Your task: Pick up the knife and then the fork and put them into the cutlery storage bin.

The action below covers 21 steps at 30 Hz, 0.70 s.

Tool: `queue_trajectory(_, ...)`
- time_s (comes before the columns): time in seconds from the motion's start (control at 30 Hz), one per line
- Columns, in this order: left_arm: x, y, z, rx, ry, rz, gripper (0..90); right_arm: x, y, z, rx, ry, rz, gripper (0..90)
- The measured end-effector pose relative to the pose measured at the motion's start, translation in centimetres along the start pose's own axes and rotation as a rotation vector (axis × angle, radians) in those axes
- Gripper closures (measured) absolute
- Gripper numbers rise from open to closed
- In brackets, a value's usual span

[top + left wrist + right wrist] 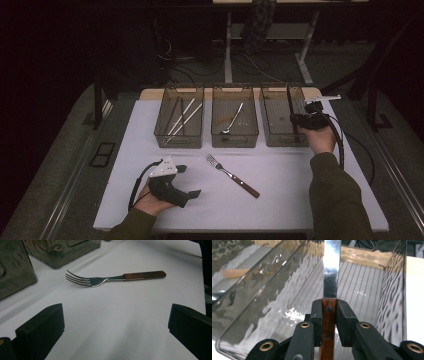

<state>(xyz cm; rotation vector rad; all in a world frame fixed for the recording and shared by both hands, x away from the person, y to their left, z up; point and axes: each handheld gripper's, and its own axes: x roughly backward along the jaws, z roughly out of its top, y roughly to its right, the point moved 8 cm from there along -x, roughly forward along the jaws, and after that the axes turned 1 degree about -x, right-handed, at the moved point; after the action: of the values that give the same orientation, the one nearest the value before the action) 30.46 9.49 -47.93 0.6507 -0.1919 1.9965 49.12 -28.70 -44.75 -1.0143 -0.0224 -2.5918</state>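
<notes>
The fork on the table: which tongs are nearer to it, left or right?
Left. The left tongs rest open just beside the fork; the right tongs hold a knife over the far right bin.

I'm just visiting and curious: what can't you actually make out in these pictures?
- Knife: right gripper view, tip cut off by the top edge; handle end hidden between the right gripper jaws.
- Middle bin: high view, contents too small and dim to name surely.
- Left bin: left gripper view, cut off by the edge.
</notes>
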Motion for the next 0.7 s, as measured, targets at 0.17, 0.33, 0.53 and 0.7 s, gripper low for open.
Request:
queue_trajectory(0.17, 0.0, 0.0, 0.0, -0.001, -0.001, -0.002, 0.0, -0.4, -0.1, -0.3, 0.007, -0.030, -0.002, 76.5)
queue_trajectory(0.33, 0.0, 0.1, 0.0, -0.001, -0.001, -0.002, 0.0, -0.6, -0.2, -0.4, 0.025, -0.045, -0.024, 73.3)
queue_trajectory(0.53, 0.0, 0.0, 0.0, -0.002, -0.002, -0.003, 0.0, 0.1, -0.1, 0.2, 0.004, 0.002, -0.005, 60.6)
queue_trajectory(0.7, 0.0, 0.0, 0.0, -0.001, -0.002, -0.002, 0.0, 1.5, -0.4, 0.7, -0.026, 0.047, 0.049, 51.7)
